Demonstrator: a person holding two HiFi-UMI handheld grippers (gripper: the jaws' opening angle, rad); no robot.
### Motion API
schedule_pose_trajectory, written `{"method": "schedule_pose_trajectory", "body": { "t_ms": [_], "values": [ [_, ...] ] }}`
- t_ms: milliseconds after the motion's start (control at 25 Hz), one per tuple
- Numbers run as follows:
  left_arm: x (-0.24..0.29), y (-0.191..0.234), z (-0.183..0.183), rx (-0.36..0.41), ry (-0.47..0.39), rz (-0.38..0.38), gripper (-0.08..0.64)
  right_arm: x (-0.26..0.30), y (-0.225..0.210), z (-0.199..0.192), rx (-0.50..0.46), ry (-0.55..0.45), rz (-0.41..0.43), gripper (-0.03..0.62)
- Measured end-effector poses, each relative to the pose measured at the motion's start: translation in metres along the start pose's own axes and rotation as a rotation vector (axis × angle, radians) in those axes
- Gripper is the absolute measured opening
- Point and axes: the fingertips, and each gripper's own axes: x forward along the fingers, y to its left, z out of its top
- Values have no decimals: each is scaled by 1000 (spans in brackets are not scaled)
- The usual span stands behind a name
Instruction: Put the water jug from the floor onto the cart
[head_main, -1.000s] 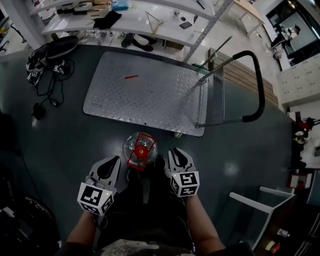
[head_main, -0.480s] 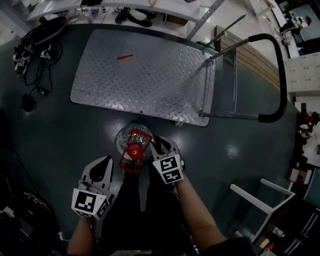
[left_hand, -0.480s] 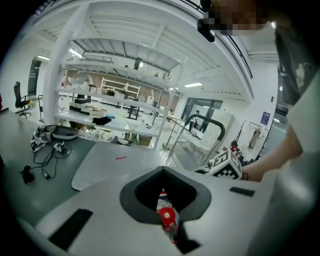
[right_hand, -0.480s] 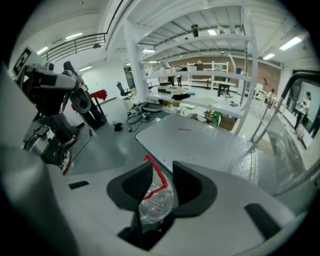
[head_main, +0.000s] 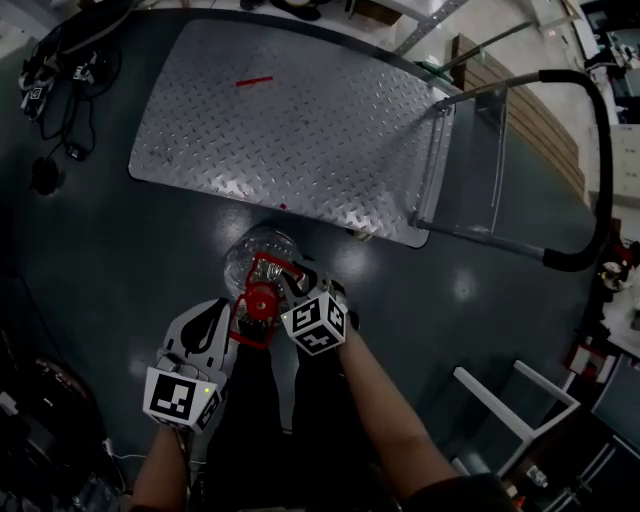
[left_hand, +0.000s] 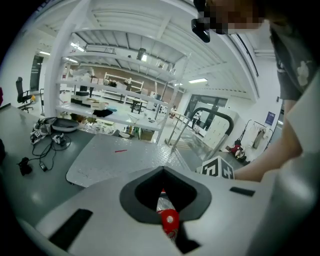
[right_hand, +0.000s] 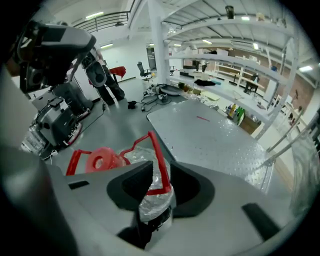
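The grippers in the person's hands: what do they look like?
Both the left gripper and the right gripper are light grey shells with black padding inside the jaws. Each carries a white cube printed with black square markers. The forearms show no sleeves.

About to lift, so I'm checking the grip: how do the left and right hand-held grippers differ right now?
Left hand-held gripper: jaws together, nothing gripped, beside the water jug's red handle. Right hand-held gripper: jaws apart, just been opening, the handle's bar between them, not pinched. The right reaches over the jug; the left stops short of it. Both sit low by the jug's top.
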Motion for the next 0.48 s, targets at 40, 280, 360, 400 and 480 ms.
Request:
{"method": "schedule_pose_trajectory", "body": {
  "t_ms": [40,280,360,400,480],
  "values": [
    [1,1,-2,-13,6,12,5,3,1,1,-12,3,2,95],
    [20,8,-28,-57,10,29,5,36,2,-8,-86,44,22,95],
    [23,8,-34,-60,11,26,5,42,-2,-11,-98,72,18,54],
    [23,8,-35,-55,13,25,5,43,-3,-11,-105,85,21,44],
    [23,8,-36,-57,16,28,5,43,-3,-11,-122,105,35,38]
  ]
}}
